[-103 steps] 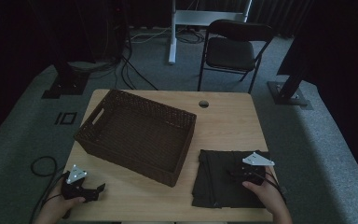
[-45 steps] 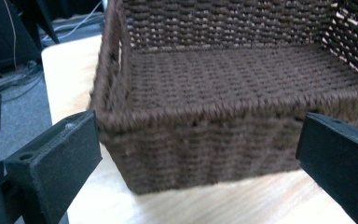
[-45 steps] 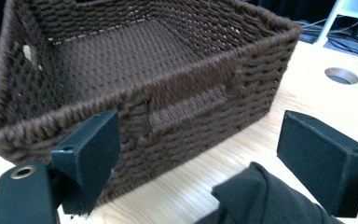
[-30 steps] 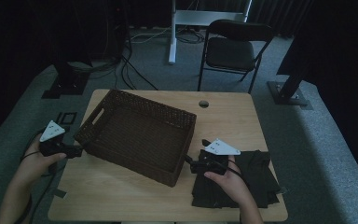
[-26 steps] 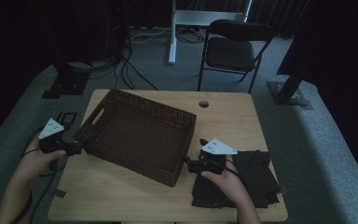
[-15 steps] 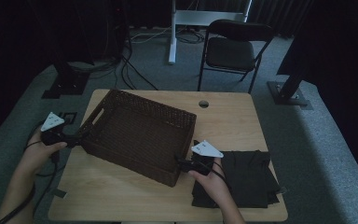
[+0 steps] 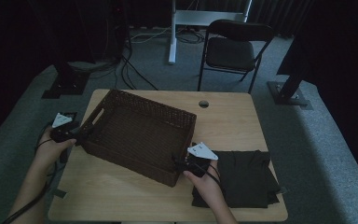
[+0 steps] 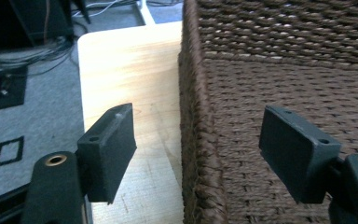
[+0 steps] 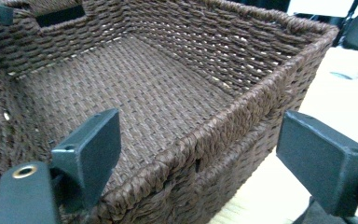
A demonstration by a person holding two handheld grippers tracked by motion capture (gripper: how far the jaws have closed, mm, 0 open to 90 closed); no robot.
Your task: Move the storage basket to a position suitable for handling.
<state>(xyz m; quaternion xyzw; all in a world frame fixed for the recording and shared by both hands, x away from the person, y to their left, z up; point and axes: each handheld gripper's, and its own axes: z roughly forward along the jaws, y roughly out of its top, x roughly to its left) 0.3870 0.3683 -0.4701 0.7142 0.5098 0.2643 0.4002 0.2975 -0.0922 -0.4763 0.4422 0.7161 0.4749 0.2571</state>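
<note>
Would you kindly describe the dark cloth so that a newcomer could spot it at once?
Start at the wooden table and go to its near right corner. There the dark cloth lies flat and folded, right of the woven basket. It is the one soft, flat thing on the table; the basket is stiff, brown and walled.

A dark folded cloth (image 7: 247, 179) lies on the wooden table (image 7: 121, 193) just behind the fingers (image 9: 91, 149) of the right gripper (image 9: 209, 156), toward the table's right edge. Well ahead of those fingers, 1 round hole (image 7: 203, 103) sits in the tabletop near its far edge. Beyond it stands 1 black folding chair (image 7: 230, 49) on grey carpet (image 7: 335, 154). Far past the left gripper (image 8: 204, 149) and its fingers (image 8: 109, 147), cables (image 7: 135, 70) trail by a black base plate (image 7: 65, 84).
</note>
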